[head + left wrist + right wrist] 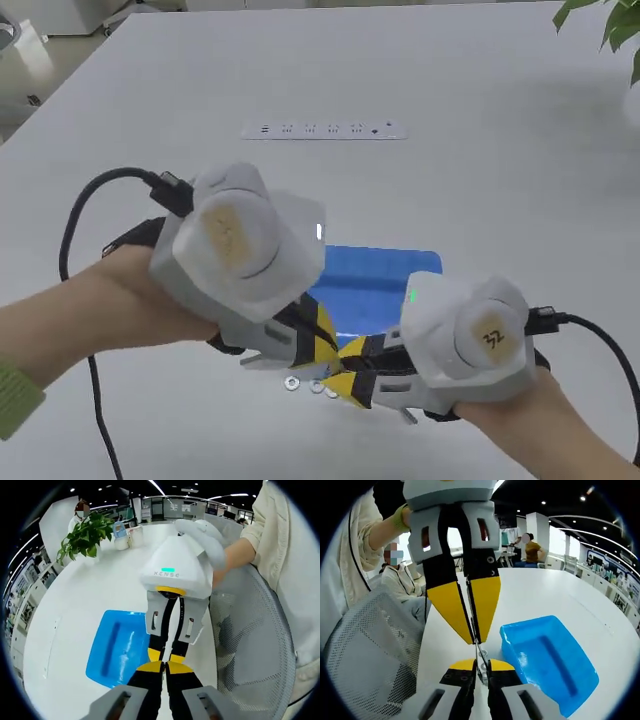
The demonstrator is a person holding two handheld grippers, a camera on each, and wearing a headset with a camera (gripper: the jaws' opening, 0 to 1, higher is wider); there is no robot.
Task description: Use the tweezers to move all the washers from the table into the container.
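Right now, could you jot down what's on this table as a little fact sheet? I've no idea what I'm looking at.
Left claw: shut on the tweezers, tip to tip with the other claw
Right claw: jaws close together around the tweezers' lower end; whether they pinch is unclear
Washers: a few lying loose on the white table, beneath the claw tips
Container: blue tray just beyond the claws; no washers seen inside
Power strip: farther back on the table

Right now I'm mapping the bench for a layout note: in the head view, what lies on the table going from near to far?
washers → blue container → power strip
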